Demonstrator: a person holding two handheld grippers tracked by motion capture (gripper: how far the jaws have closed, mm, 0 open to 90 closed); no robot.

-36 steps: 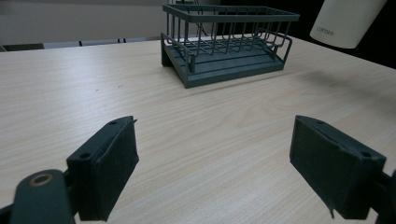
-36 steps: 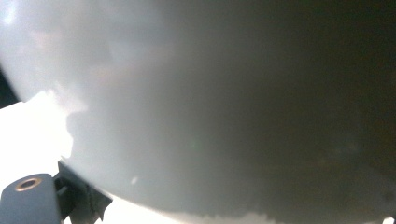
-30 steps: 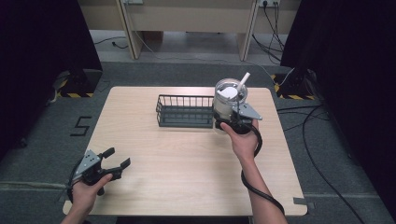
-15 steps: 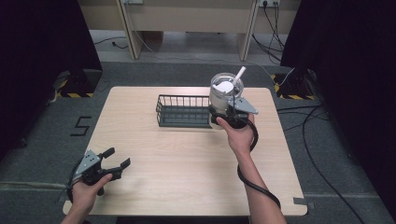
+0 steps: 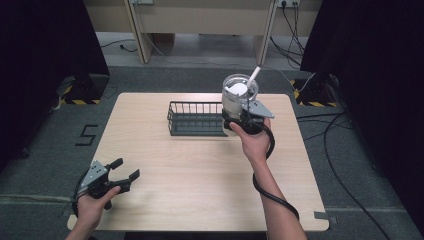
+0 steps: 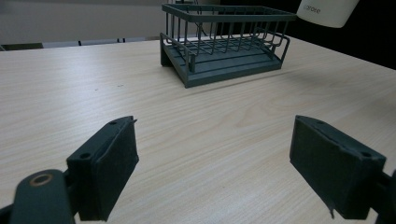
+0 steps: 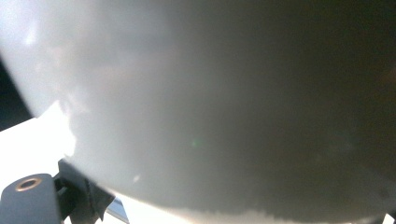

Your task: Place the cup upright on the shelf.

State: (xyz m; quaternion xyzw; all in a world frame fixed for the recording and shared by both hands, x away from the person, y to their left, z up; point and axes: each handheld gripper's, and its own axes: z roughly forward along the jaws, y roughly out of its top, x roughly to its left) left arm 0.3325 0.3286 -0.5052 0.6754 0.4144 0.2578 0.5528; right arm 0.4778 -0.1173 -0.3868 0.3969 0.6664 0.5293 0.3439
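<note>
High view: right gripper (image 5: pixel 239 116) raised, cup (image 5: pixel 239 95) clasped above rack (image 5: pixel 195 119).

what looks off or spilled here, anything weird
Nothing is spilled or damaged. The cup is held upright in the right claw above the right end of the wire rack, its white straw leaning out. The rack sits square on the table. The left claw is open and holds nothing.

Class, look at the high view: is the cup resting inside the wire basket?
No. The cup is held up by the right gripper beside the basket.
</note>
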